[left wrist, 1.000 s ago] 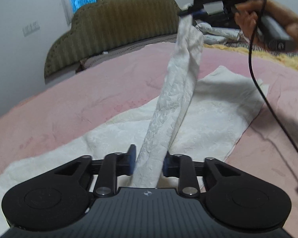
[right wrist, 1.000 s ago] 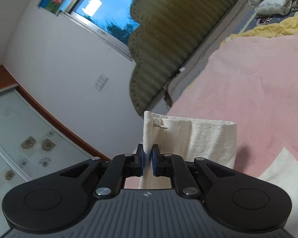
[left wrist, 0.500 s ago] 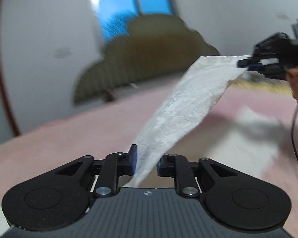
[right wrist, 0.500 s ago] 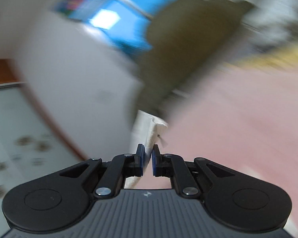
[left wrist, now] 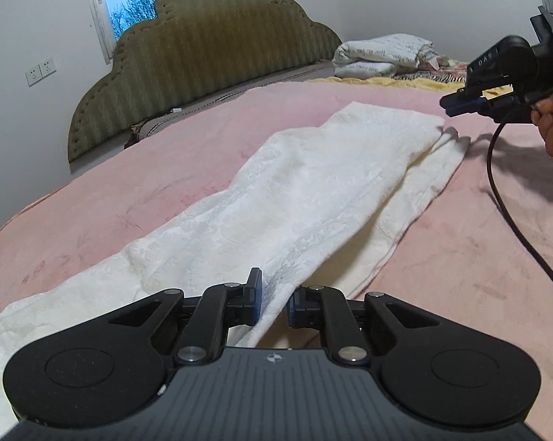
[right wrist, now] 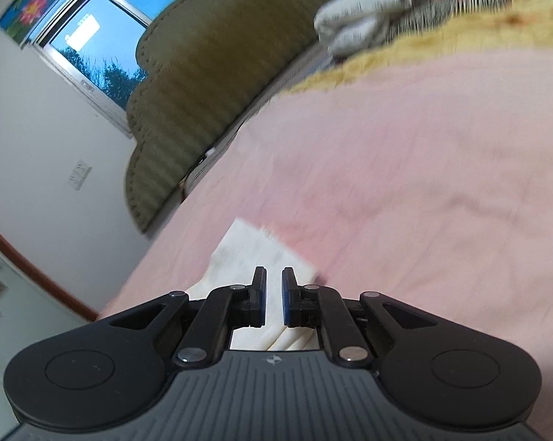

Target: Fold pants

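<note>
White pants [left wrist: 313, 191] lie on the pink bedspread [left wrist: 166, 169], running from lower left toward upper right of the left wrist view, one leg laid over the other, top layer skewed so the lower leg shows along the right edge. Left gripper [left wrist: 273, 303] at bottom centre: jaws spread, a fold of the fabric sits between them, touching the left pad; looks loose, not pinched. Right gripper [left wrist: 460, 104] at the right edge of that view, just off the far cuff end, not touching cloth; in its own view the right gripper's jaws stand slightly apart with nothing between them, cuff corner below. Right view is blurred.

Step, as a judgement: lengthwise leg-over-leg fold just laid down, both grippers letting go. Next move likely calls for squaring the top leg over the lower one, then regrasping one end with both grippers and carrying it to the other end. Headboard [left wrist: 203, 47] upper left, bedding pile [left wrist: 383, 55] upper right.
</note>
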The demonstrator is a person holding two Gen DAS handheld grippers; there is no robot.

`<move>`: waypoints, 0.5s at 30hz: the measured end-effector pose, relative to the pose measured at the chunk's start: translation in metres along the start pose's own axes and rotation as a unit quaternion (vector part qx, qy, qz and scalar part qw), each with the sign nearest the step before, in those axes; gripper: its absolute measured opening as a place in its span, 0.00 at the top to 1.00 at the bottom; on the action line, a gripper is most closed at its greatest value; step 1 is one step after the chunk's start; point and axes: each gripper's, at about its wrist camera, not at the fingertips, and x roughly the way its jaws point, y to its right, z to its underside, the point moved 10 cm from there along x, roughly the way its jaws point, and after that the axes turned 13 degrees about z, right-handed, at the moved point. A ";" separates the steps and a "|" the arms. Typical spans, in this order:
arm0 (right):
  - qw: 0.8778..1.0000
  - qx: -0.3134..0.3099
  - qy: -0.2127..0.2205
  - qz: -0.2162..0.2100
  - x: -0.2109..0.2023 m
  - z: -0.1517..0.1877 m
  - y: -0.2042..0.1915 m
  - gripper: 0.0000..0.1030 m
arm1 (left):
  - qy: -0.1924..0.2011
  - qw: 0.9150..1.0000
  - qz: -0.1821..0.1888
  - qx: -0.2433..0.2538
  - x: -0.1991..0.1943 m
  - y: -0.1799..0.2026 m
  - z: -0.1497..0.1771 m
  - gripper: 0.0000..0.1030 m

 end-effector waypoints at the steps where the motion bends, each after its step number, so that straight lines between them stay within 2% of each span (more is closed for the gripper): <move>1: 1.000 0.017 -0.011 -0.006 0.002 0.003 0.001 0.91 | -0.002 1.000 0.000 0.000 0.000 0.000 0.000 0.81; 6: 0.992 0.090 -0.064 -0.063 0.000 0.029 -0.005 0.89 | -0.003 1.000 0.006 -0.021 0.000 -0.004 -0.005 0.75; 8: 0.988 0.099 -0.093 -0.079 0.002 0.046 -0.012 0.84 | -0.001 0.999 0.018 -0.046 0.001 -0.009 -0.009 0.75; 9: 0.986 0.099 -0.108 -0.085 0.003 0.055 -0.016 0.75 | 0.000 0.998 0.025 -0.060 0.002 -0.012 -0.011 0.75; 10: 0.983 0.098 -0.122 -0.093 0.004 0.063 -0.022 0.60 | 0.001 0.996 0.035 -0.078 0.002 -0.016 -0.013 0.75; 12: 0.981 0.091 -0.132 -0.108 0.004 0.074 -0.033 0.39 | 0.001 0.991 0.054 -0.120 0.003 -0.024 -0.014 0.78; 13: 0.982 0.081 -0.129 -0.113 0.004 0.075 -0.039 0.39 | 0.003 0.988 0.062 -0.141 0.003 -0.028 -0.015 0.81; 15: 0.985 0.057 -0.126 -0.101 0.011 0.076 -0.050 0.39 | 0.007 0.984 0.071 -0.163 0.002 -0.033 -0.015 0.81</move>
